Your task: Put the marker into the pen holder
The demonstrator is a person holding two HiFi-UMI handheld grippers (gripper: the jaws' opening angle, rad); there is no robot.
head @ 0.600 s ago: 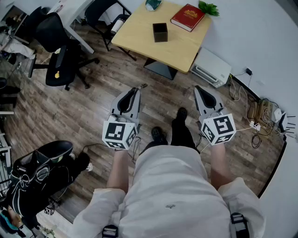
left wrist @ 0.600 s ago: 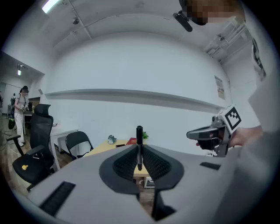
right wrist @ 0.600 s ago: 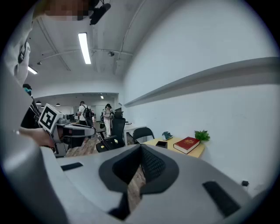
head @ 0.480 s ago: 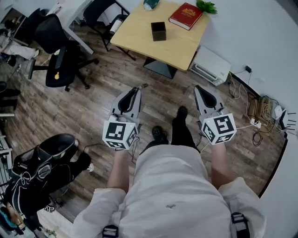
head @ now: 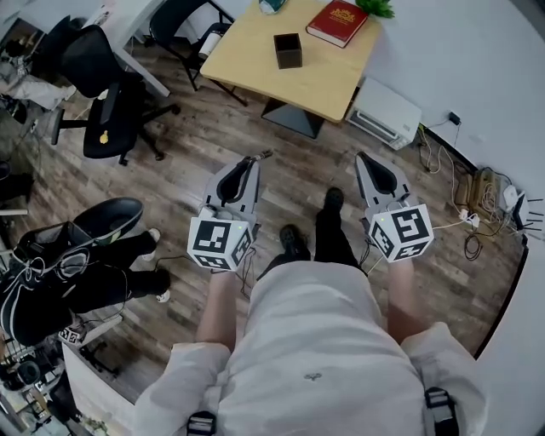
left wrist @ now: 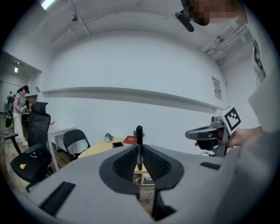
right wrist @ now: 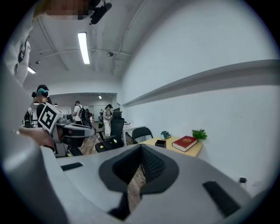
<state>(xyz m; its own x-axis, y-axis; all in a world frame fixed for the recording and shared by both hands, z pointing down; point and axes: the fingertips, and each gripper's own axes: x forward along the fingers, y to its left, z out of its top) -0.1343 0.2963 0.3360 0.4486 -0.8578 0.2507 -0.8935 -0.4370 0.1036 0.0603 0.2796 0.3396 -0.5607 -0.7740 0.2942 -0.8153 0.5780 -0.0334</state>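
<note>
Marker (left wrist: 139, 135) stands upright, clamped in the left gripper (left wrist: 139, 152), its long axis crossing the jaws and its top end poking above them. The right gripper (right wrist: 140, 151) is closed on nothing. The pen holder (head: 288, 50), a black box on the wooden table (head: 255, 75), lies far ahead and slightly right of the marker, well apart; the left arm looks nearer

Table (head: 247, 64), pen holder (head: 288, 51) and red book (head: 338, 22) slid a bit toward the top edge of the head view. Bystander in black (head: 94, 289) at lower left shifted up, legs stretched out rightward.
</note>
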